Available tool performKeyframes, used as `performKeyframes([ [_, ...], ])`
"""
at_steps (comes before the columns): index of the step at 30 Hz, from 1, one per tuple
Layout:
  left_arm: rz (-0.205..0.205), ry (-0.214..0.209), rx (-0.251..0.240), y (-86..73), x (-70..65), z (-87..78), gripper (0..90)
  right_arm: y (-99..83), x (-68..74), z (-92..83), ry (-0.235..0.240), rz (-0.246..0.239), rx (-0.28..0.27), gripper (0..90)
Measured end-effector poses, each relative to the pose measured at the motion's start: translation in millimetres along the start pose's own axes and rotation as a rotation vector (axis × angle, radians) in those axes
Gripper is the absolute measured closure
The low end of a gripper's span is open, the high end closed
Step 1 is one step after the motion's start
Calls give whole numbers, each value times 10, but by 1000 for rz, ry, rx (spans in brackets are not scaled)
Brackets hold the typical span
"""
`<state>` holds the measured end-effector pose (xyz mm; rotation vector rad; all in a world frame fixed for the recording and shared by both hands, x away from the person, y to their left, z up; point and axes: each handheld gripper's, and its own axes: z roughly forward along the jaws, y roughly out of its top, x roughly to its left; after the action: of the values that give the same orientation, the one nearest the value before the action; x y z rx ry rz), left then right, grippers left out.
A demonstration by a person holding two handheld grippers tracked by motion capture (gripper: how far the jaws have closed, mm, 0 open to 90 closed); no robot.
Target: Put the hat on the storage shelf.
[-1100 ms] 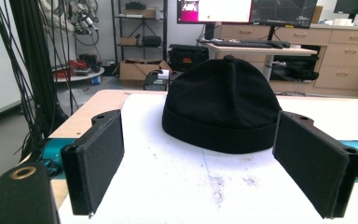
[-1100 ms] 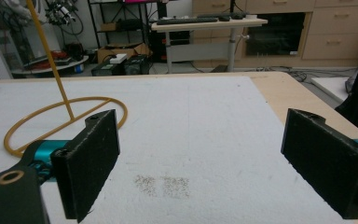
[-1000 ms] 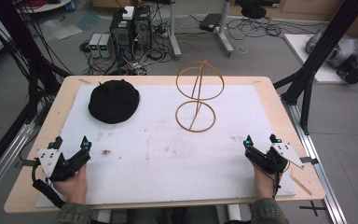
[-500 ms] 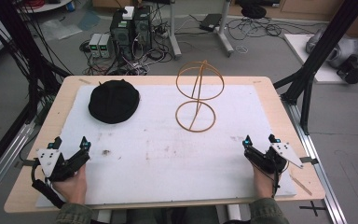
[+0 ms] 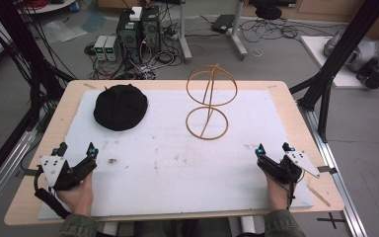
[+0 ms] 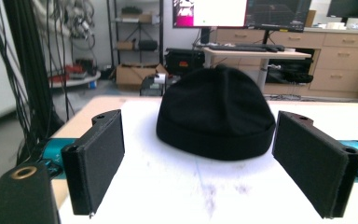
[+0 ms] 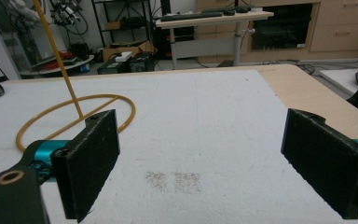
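A black beanie (image 5: 121, 106) lies on the white mat at the back left; in the left gripper view the beanie (image 6: 216, 112) sits straight ahead between the jaws, some way off. A yellow wire stand (image 5: 208, 101) with a ring base and an upright hoop stands at the back centre; its base ring (image 7: 77, 116) shows at the left of the right gripper view. My left gripper (image 5: 76, 150) rests open near the front left edge, held by a hand. My right gripper (image 5: 272, 148) rests open at the front right. Nothing is between either pair of jaws.
The white mat (image 5: 177, 153) covers most of the wooden table (image 5: 296, 118), with faint stains near its middle. Black frame posts (image 5: 325, 74) rise at both sides. Computers and cables (image 5: 138, 29) sit on the floor behind the table.
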<state>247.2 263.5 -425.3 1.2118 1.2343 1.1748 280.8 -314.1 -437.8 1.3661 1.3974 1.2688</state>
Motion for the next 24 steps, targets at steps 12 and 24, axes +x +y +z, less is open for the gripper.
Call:
performKeyframes([
  [12,42,-32,14,274,-143,284,171,17,-19,38,17,5,4,106],
  [24,110,-80,76,629,-265,706,171,40,-30,53,16,13,-1,106],
])
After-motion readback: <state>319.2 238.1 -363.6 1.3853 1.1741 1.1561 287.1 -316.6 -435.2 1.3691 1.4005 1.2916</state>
